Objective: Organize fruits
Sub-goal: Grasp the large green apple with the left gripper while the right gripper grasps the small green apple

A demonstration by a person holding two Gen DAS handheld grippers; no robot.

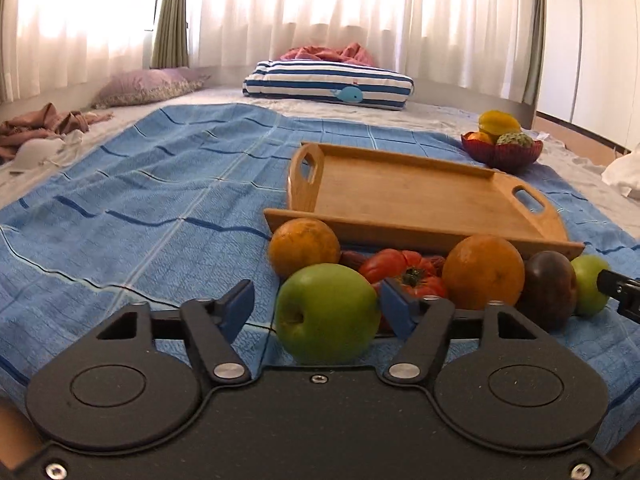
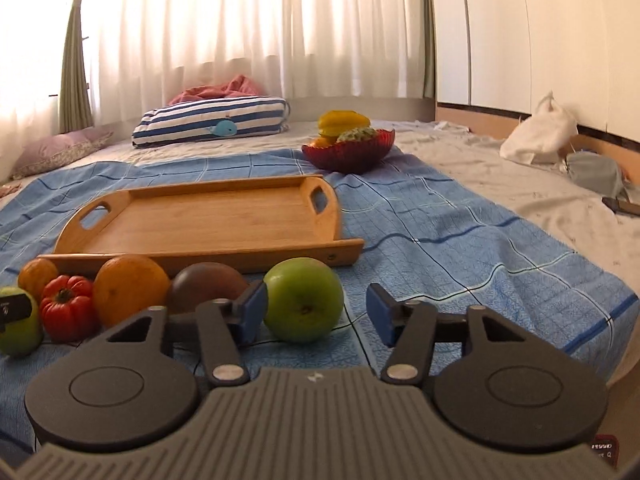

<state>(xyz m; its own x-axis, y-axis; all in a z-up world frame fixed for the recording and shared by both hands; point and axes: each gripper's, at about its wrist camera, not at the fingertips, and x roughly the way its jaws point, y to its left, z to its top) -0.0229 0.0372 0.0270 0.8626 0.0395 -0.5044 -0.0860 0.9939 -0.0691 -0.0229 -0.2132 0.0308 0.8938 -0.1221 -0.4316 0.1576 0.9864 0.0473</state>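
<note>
Both grippers sit low over the blue checked blanket, fingers spread and gripping nothing. Between the left gripper fingers lies a green apple; its right side touches or nearly touches the right pad, while the left pad stands apart from it. Between the right gripper fingers lies a second green apple, close against the left pad and well apart from the right pad.

Beyond the fingers of both grippers stretches the blanket, spread over a pale bed. On it, just past the fruit row, rests a wooden tray with 2 cut-out handles. Farther off, to the right of the left gripper's fingers, a red bowl holds a yellow fruit and a green spiky one. A striped pillow lies at the far end.

Ahead of the left gripper's right finger, along the tray's near edge, sit 2 oranges, a red tomato between them, and a dark purple fruit touching the right-hand orange.
</note>
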